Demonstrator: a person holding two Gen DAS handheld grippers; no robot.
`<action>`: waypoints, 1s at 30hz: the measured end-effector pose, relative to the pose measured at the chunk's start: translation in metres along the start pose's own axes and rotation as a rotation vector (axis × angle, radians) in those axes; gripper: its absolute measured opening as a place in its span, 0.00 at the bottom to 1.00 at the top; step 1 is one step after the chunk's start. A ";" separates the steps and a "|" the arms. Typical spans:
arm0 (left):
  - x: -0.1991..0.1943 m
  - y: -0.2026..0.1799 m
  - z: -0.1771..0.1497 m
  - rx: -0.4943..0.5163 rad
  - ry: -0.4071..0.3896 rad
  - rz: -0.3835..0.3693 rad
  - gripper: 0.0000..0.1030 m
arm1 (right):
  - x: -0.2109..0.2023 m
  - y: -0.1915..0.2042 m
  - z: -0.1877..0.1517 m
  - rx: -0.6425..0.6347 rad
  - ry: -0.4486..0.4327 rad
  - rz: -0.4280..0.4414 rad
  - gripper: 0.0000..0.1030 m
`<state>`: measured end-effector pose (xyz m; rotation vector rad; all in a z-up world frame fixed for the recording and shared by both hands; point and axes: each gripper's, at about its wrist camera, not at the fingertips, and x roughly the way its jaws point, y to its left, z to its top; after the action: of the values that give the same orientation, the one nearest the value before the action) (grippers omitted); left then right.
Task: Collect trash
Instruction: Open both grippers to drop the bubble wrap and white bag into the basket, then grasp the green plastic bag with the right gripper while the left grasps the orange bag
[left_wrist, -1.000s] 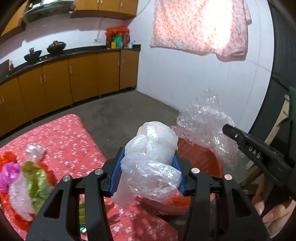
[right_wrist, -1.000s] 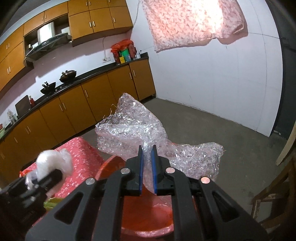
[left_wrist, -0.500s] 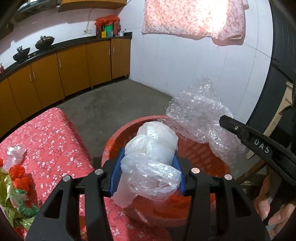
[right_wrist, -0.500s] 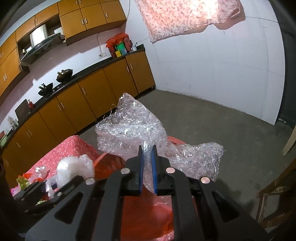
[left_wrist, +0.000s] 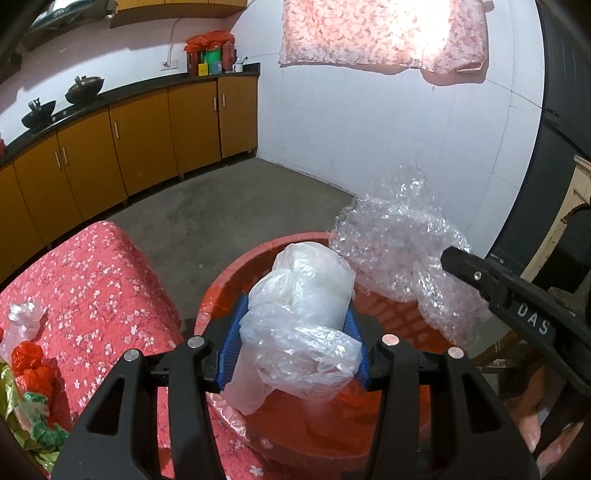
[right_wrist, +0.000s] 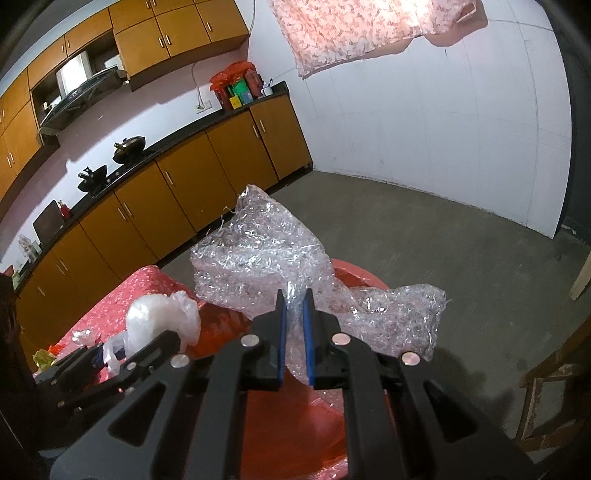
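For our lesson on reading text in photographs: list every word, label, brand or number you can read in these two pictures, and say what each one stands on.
"DAS": white letters on the black finger of the right gripper, seen from the left wrist camera.
Coloured boxes and red packets on the black kitchen counter: any print is too small and blurred to read.
No readable text on the red plastic tub, the clear bubble wrap or the white plastic bag.

Orange cabinets (right_wrist: 155, 206) line a pink wall; grey concrete floor (right_wrist: 424, 236), white tiled wall (left_wrist: 388, 129)
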<state>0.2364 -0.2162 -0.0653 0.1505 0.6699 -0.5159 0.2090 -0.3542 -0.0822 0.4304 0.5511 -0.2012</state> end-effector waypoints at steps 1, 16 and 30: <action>0.001 0.001 0.001 0.000 0.000 0.001 0.50 | 0.000 -0.004 0.003 0.005 0.000 0.005 0.14; -0.012 0.010 0.002 -0.023 -0.025 -0.002 0.70 | -0.011 -0.011 -0.001 -0.008 -0.020 -0.004 0.42; -0.141 0.080 -0.032 -0.108 -0.171 0.222 0.90 | -0.059 0.070 -0.034 -0.237 -0.058 0.120 0.95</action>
<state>0.1649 -0.0799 -0.0043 0.0767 0.5050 -0.2745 0.1654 -0.2722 -0.0523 0.2260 0.4839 -0.0319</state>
